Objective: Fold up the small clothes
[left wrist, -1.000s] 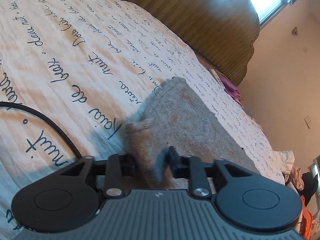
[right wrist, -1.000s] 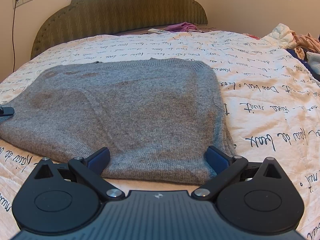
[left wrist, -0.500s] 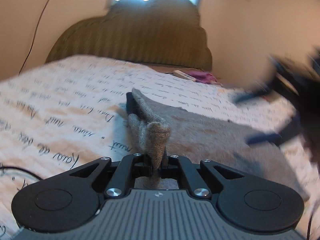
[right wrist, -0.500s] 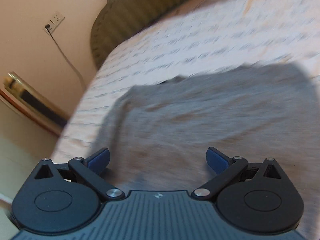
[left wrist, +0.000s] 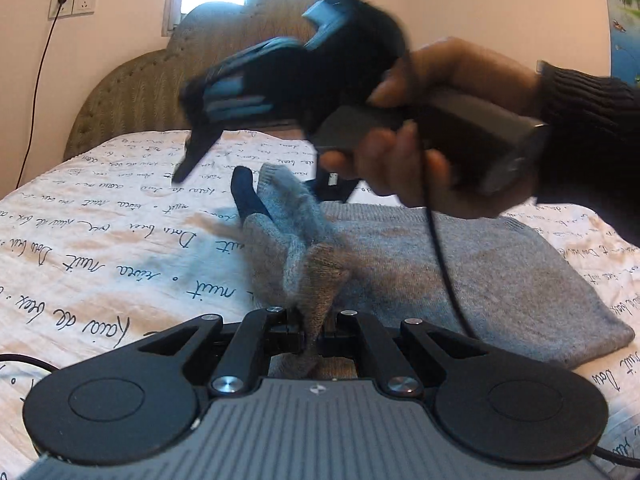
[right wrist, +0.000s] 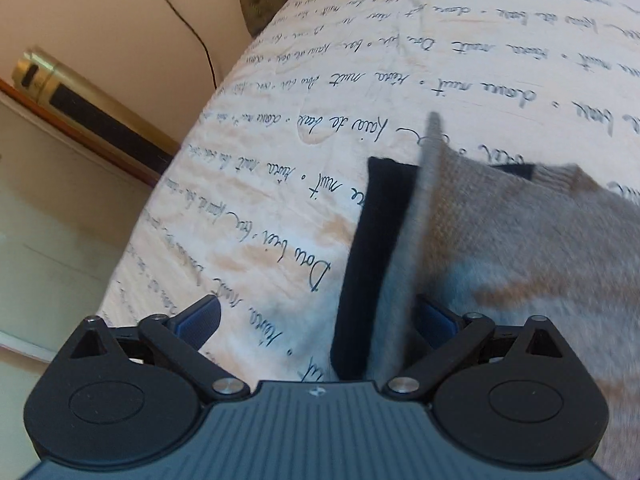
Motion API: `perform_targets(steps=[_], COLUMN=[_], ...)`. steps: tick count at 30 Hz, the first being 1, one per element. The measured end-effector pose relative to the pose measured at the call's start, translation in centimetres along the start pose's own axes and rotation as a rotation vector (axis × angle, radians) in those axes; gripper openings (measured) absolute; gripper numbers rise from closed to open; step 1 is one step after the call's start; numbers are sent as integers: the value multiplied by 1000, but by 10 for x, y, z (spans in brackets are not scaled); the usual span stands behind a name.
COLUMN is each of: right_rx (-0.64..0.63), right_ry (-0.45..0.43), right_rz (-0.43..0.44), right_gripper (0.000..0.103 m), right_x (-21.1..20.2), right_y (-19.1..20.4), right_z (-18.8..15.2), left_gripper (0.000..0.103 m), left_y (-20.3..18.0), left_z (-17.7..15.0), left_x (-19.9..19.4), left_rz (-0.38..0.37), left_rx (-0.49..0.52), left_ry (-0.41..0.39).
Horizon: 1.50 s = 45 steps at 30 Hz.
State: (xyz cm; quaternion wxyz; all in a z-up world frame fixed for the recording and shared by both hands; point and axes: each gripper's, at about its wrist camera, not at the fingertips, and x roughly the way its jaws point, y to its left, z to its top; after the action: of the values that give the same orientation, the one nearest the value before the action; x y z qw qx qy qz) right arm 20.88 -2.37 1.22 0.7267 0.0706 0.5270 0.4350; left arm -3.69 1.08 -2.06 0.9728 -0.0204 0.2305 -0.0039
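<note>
A grey knitted sweater [left wrist: 500,280] lies flat on the bed's white quilt [left wrist: 100,240] printed with handwriting. My left gripper [left wrist: 316,332] is shut on a pinched-up fold of the sweater's left edge, which stands raised. A dark navy strip of cloth [right wrist: 360,260] shows beside that raised edge. My right gripper [right wrist: 318,316] hangs over this spot with its jaws closing. The navy strip and the grey edge lie between them. Its left pad is free; its right pad sits against the knit. In the left wrist view a hand [left wrist: 420,168] holds it, blurred.
An olive padded headboard [left wrist: 132,96] closes the far end of the bed. A wall socket [left wrist: 74,4] with a hanging cable is at the left. A gold and black object [right wrist: 80,92] stands beside the bed. The right gripper's cable [left wrist: 444,264] hangs across the sweater.
My left gripper closed on the sweater's edge, rolled upright and lifted the fold. My right gripper swung from the sweater's near hem over to the left edge, and its jaws have narrowed.
</note>
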Motion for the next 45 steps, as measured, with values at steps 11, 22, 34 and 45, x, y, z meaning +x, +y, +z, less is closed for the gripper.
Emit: perform_targets(steps=[11, 22, 34, 45], right_rx=[-51, -32, 308, 359], right_ry=[-9, -192, -375, -379], right_rz=[-37, 55, 79, 169], right_gripper=[9, 9, 12, 14], right_x=[9, -98, -207, -199], right_y=[-35, -84, -246, -284], right_z=[-3, -27, -136, -113], left_gripper=[3, 3, 3, 3], left_y=[5, -49, -159, -202], left_z=[5, 39, 14, 2], left_x=[2, -2, 29, 37], left_rz=[-30, -242, -469, -419], left_rx=[-24, 5, 179, 257], left_ry=[19, -27, 77, 113])
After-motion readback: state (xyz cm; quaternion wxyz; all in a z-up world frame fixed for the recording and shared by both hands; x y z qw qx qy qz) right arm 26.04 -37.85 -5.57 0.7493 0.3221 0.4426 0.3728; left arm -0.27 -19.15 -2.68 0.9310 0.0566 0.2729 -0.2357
